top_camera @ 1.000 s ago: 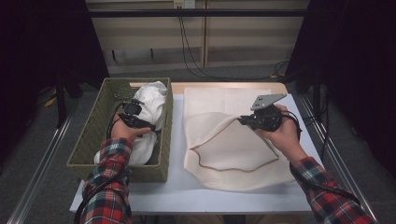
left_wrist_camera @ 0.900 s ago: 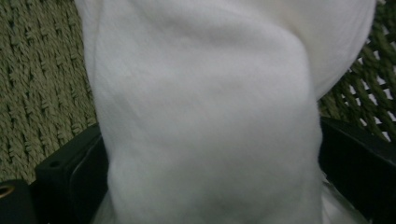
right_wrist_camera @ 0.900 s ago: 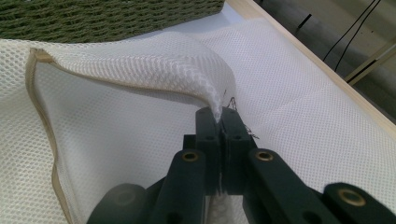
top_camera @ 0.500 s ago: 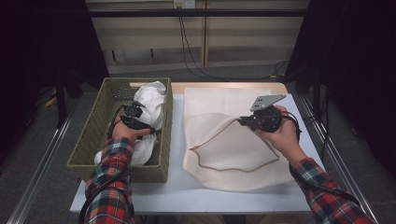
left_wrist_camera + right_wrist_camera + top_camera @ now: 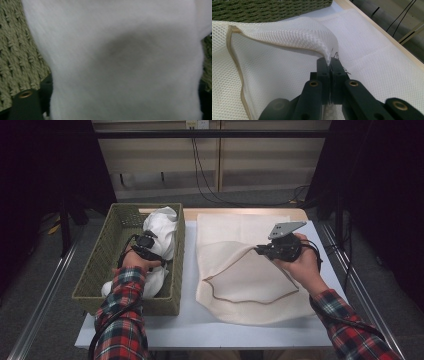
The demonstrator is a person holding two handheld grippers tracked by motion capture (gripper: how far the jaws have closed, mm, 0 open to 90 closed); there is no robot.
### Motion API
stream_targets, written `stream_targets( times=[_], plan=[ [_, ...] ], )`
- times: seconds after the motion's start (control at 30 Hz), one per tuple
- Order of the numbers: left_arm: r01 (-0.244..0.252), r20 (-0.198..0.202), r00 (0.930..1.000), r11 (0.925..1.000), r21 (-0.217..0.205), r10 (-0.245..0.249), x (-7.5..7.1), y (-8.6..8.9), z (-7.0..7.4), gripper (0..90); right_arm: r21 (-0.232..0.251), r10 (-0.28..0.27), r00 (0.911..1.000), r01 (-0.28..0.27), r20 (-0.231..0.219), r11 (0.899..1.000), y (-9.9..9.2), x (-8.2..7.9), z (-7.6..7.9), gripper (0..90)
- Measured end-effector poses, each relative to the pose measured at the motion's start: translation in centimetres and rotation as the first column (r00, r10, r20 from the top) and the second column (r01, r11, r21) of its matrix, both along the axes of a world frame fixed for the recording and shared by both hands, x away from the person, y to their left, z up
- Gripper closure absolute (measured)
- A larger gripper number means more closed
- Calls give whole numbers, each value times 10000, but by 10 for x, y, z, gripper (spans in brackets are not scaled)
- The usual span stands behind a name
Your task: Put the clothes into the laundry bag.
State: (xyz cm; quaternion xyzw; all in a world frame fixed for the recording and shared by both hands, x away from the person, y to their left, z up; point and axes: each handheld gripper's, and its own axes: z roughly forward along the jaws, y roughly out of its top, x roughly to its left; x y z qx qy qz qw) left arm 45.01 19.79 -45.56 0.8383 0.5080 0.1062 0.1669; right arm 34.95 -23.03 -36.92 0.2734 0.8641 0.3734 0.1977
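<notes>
Right gripper (image 5: 329,61) pinches mesh bag's (image 5: 260,285) upper layer, lifting its mouth open at table (image 5: 200,325) centre. Left gripper (image 5: 145,242) in wicker basket (image 5: 100,265), jaws around white cloth (image 5: 125,62); grip indeterminate.

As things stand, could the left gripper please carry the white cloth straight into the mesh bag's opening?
Probably yes: the right gripper holds the mesh bag open toward the basket. The left gripper must first lift the white cloth over the basket's wall.

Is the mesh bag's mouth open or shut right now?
Open. The right gripper pinches the mesh bag's upper layer and lifts it off the lower one, so the tan-edged opening gapes toward the basket.
</notes>
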Motion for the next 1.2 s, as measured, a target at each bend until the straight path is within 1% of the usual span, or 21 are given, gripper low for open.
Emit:
stream_targets(
  times=[0.03, 0.07, 0.13, 0.2, 0.23, 0.27, 0.3, 0.4, 0.43, 0.5, 0.53, 0.63, 0.67, 0.83, 0.87, 0.93, 1.0, 1.03, 1.1, 1.13, 1.2],
  plan=[
    [-326, 146, 9994, 9994, 139, 324, -1, -2, 0, 230, 1, -6, 10000, 6, 32, 10000, 0, 0, 0, 882],
    [-193, 211, 9996, 9995, 257, 187, -1, -2, 0, 272, 18, -25, 10000, 25, 5, 10000, 0, 0, 0, 882],
    [-345, 67, 9994, 9992, 224, 343, -3, -4, 1, 311, 14, 1, 10000, -1, 48, 10000, -1, 0, 0, 882],
    [-312, 132, 9994, 9991, 278, 309, -2, -4, 1, 357, 18, -32, 10000, 32, 28, 10000, -1, 0, 1, 882],
    [-305, 225, 9993, 9991, 279, 298, -3, -4, 2, 357, 18, -32, 10000, 32, 28, 10000, -1, 0, 1, 882],
    [-429, 201, 9989, 9985, 334, 422, -3, -3, 5, 396, 16, -48, 10000, 48, 54, 10000, -1, -1, 1, 882],
    [-408, 191, 9990, 9987, 302, 402, -3, -2, 6, 482, -3, 4, 10000, -4, 78, 10000, -1, -1, 2, 882],
    [-501, 209, 9986, 9983, 303, 495, -3, -3, 7, 516, 16, -16, 10000, 16, 82, 10000, -2, 0, 1, 882],
    [-635, 193, 9978, 9976, 277, 630, -3, -4, 7, 531, 15, -49, 10000, 48, 82, 10000, -2, 0, 1, 882],
    [-727, 140, 9973, 9971, 218, 724, -2, -3, 8, 561, 34, -83, 10000, 83, 41, 10000, -2, 0, 0, 882],
    [-809, 139, 9966, 9967, 97, 807, -2, -3, 8, 580, 38, -89, 9999, 89, 115, 10000, -2, 0, 1, 882],
    [-928, 171, 9955, 9957, 23, 927, -2, -1, 9, 590, 26, -66, 10000, 66, 69, 10000, -2, 0, 2, 882],
    [-847, 157, 9963, 9963, 112, 846, -2, -1, 10, 591, 18, -65, 9999, 64, 88, 10000, -2, 0, 2, 882],
    [-1081, 151, 9940, 9941, -129, 1083, -2, 0, 15, 599, 54, -64, 10000, 64, 69, 10000, -4, 1, 3, 882],
    [-1024, 241, 9944, 9946, -172, 1028, -2, -1, 19, 600, 69, -81, 9999, 80, 81, 9999, -3, 2, 3, 882],
    [-1009, 229, 9946, 9946, -223, 1014, -3, -2, 20, 601, 101, -84, 9999, 83, 63, 9999, -3, 2, 2, 882],
    [-742, 339, 9966, 9966, -369, 754, -5, -2, 28, 603, 102, -115, 9999, 114, 44, 9999, -4, 2, 1, 882],
    [-742, 339, 9966, 9966, -369, 754, -5, -2, 28, 604, 102, -115, 9999, 114, 44, 9999, -4, 2, 1, 882],
    [-782, 523, 9953, 9951, -606, 814, -7, -1, 34, 604, 104, -86, 10000, 86, 34, 9999, -4, 3, 2, 882],
    [-706, 587, 9955, 9957, -592, 740, -8, 1, 38, 605, 111, -97, 9999, 96, 53, 9999, -5, 3, 2, 882],
    [-731, 770, 9939, 9943, -780, 791, -10, 3, 46, 607, 113, -130, 9999, 129, 39, 9999, -5, 3, 3, 882]
  ],
)
